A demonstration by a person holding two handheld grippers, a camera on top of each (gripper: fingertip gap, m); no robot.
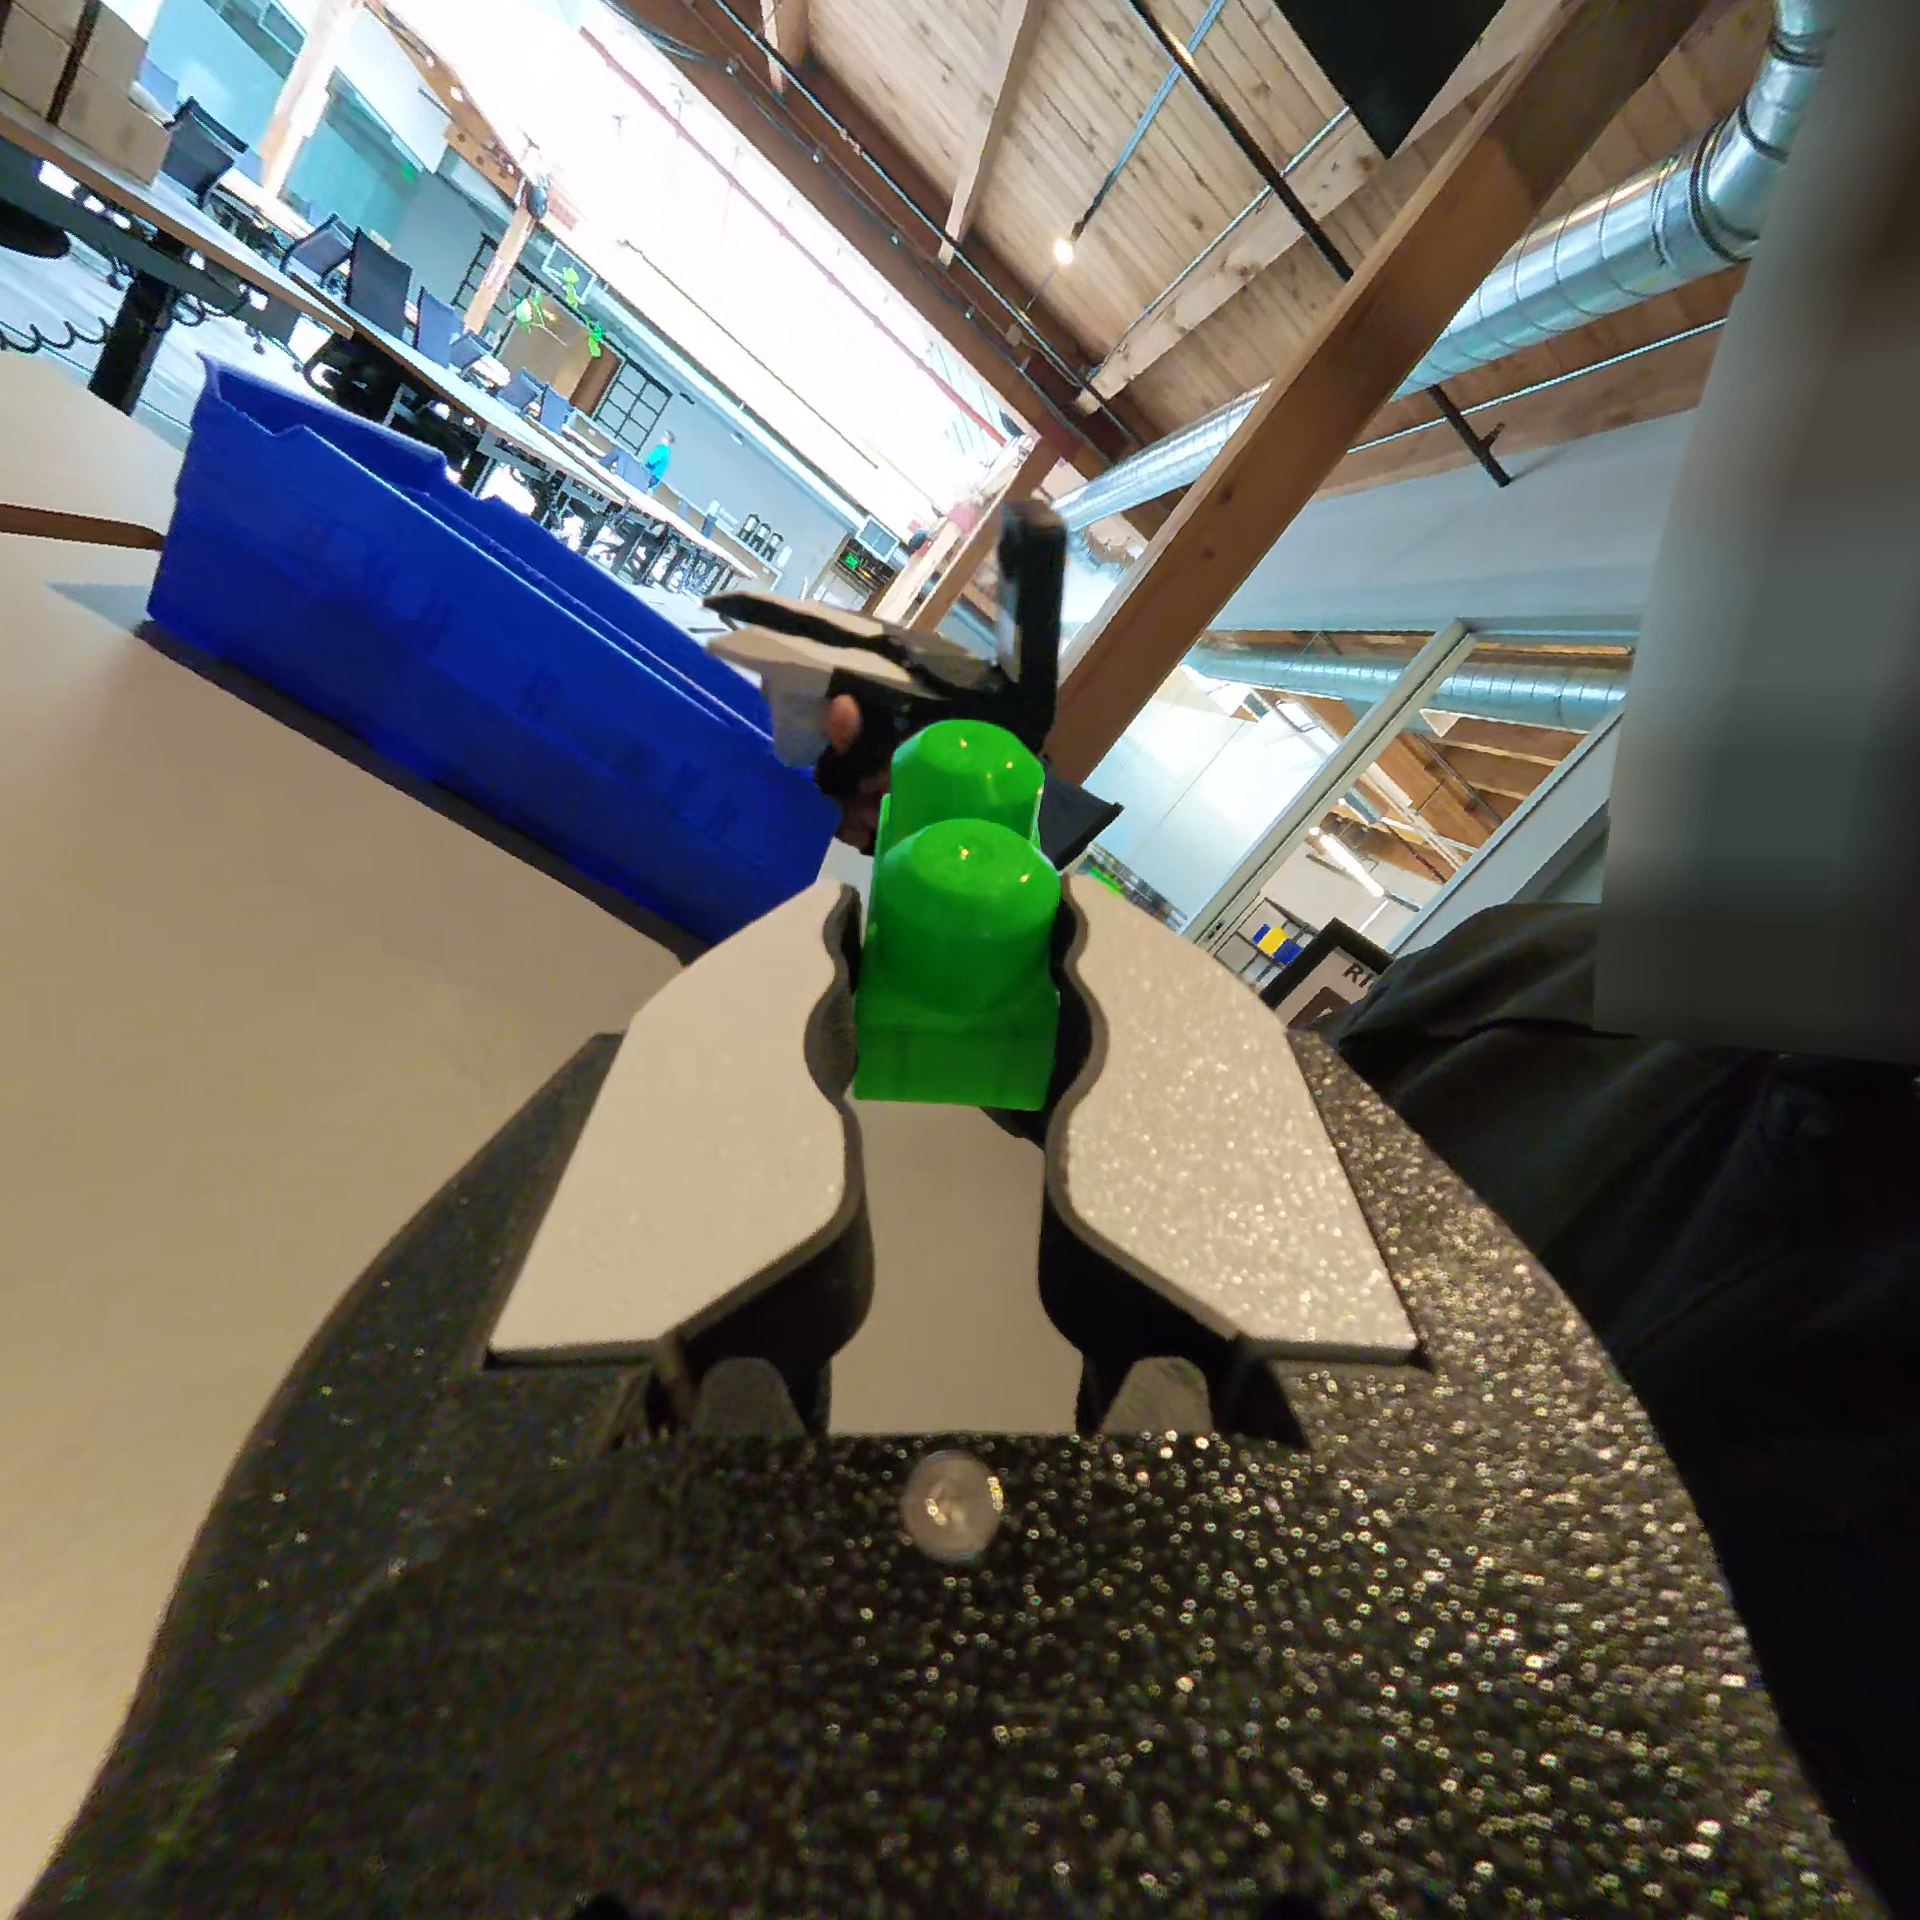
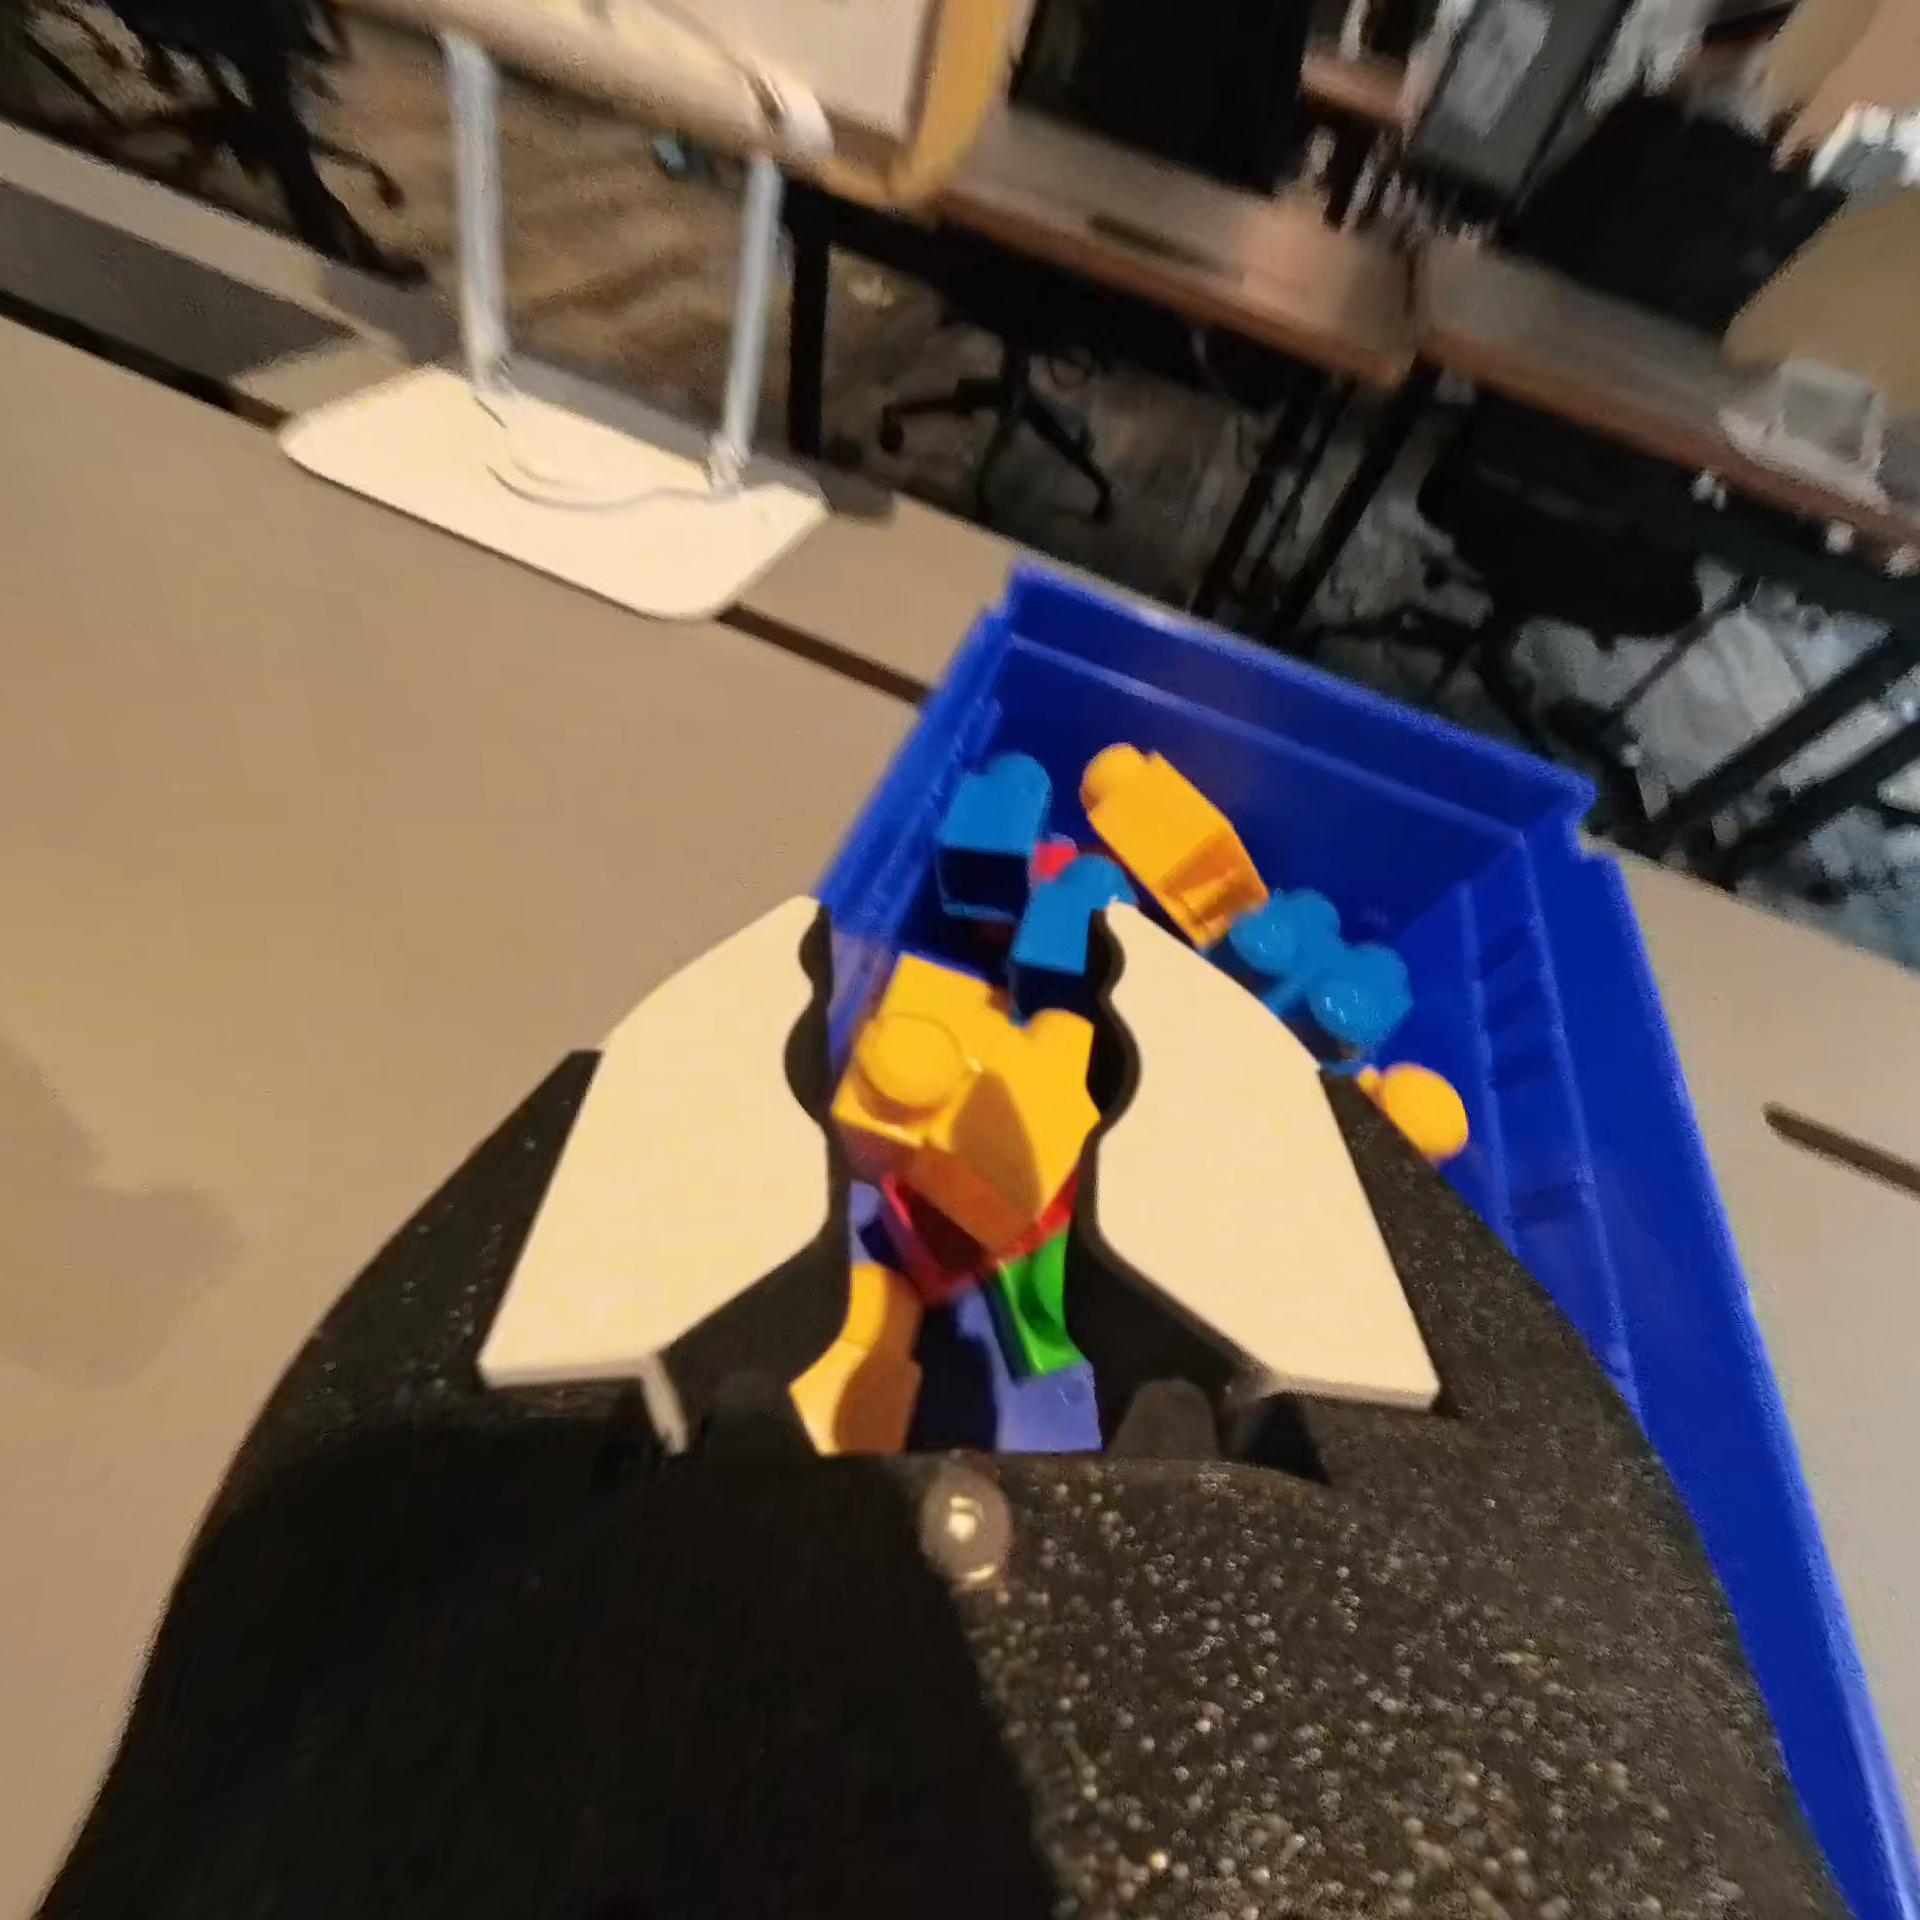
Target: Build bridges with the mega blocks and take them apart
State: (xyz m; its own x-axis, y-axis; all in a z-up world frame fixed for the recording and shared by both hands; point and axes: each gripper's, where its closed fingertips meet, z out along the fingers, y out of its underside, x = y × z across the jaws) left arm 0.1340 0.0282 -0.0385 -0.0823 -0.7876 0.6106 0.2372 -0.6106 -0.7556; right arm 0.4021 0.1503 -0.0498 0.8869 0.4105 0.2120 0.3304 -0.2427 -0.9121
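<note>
Possibly headed for a slip: left hand-held gripper [image 1: 956, 935] clamped on green block [image 1: 956, 966] above the tabletop [image 1: 260, 1039], right hand-held gripper [image 2: 961, 977] part open around yellow block [image 2: 966, 1112] in blue bin [image 2: 1558, 1039], blurred, grip uncertain.

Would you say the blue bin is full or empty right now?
Partly filled: the blue bin holds loose blue blocks and orange blocks, well below its rim.

Your left view is bright and sharp, with big windows [image 1: 717, 260] glowing white and edges bending. Your right view is dimmer and smeared, maybe from fast moving, with a dark shadow low down.
</note>
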